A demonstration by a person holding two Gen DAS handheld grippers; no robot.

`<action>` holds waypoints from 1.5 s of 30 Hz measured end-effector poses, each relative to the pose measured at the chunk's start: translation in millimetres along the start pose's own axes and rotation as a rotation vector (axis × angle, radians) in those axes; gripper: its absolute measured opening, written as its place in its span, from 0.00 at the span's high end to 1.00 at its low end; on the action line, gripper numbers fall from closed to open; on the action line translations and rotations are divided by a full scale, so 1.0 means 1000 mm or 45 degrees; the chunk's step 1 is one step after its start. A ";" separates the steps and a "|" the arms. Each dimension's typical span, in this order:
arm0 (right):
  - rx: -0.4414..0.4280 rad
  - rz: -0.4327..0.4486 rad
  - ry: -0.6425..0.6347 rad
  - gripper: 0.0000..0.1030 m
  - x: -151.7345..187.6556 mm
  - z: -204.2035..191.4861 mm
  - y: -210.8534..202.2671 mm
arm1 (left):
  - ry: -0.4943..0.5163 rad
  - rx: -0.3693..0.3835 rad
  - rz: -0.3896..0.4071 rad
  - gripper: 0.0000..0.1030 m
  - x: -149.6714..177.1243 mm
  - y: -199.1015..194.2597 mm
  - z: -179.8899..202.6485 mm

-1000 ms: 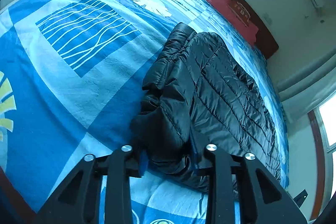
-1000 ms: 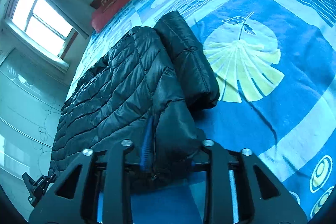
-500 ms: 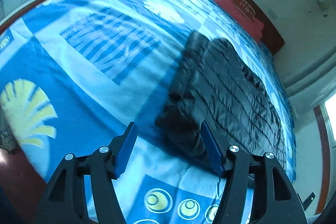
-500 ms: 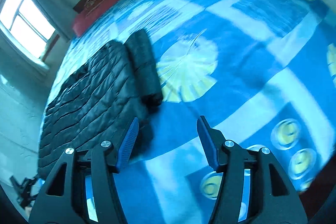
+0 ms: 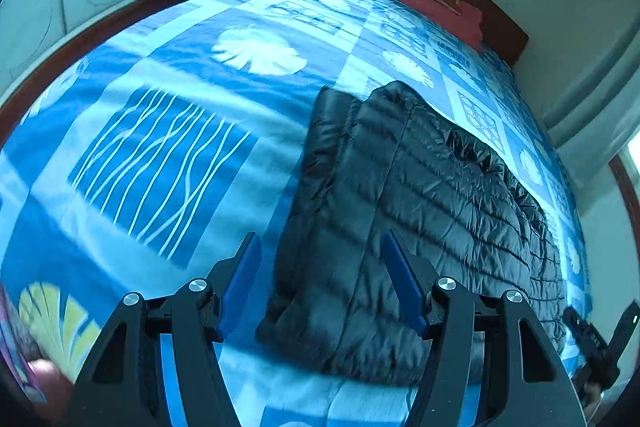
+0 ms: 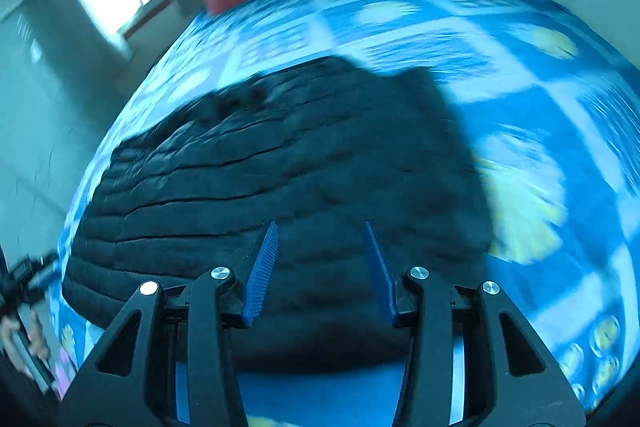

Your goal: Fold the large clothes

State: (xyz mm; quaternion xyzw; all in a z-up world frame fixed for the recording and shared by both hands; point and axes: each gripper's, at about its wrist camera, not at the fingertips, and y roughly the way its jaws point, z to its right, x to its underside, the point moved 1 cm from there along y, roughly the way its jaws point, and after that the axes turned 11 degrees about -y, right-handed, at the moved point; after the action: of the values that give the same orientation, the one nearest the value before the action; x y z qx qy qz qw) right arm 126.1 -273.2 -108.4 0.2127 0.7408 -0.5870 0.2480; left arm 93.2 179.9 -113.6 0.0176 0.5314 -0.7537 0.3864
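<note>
Fingers [image 5: 242, 279] of both your grippers now stand open and empty, the right closing, having released the jacket [image 5: 420, 211] folded on the bed [image 5: 160, 131].

Left tongs [image 5: 320, 279]: jaws apart, blue pads facing each other, nothing gripped, angled downward. Right tongs [image 6: 320, 267]: jaws apart and closing, nothing between the pads, also angled downward. Neither pair touches anything; the right view is motion-blurred.
</note>
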 end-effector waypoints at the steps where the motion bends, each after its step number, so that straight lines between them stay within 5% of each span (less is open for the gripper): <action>1: -0.008 -0.013 -0.047 0.56 -0.010 -0.016 0.011 | 0.017 -0.010 -0.002 0.39 -0.002 0.002 0.003; 8: 0.000 -0.013 -0.271 0.57 -0.061 -0.100 0.058 | 0.106 -0.087 -0.034 0.39 -0.016 0.029 0.018; 13: 0.005 -0.068 -0.314 0.57 -0.065 -0.124 0.093 | 0.122 -0.094 -0.051 0.39 -0.024 0.044 0.018; 18: 0.064 -0.116 -0.339 0.55 -0.049 -0.126 0.127 | 0.122 -0.054 -0.099 0.39 -0.030 0.058 0.023; 40: 0.086 -0.070 -0.358 0.54 -0.034 -0.129 0.129 | 0.122 0.015 -0.235 0.27 -0.049 0.106 0.020; 45: 0.073 -0.066 -0.344 0.54 -0.035 -0.128 0.129 | 0.144 0.038 -0.324 0.16 -0.048 0.132 0.016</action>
State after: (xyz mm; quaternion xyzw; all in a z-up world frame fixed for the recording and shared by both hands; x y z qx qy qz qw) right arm 216.3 -121.2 -161.1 0.1196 0.6887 -0.6374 0.3242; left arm 212.1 175.5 -189.6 -0.0017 0.5390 -0.8022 0.2568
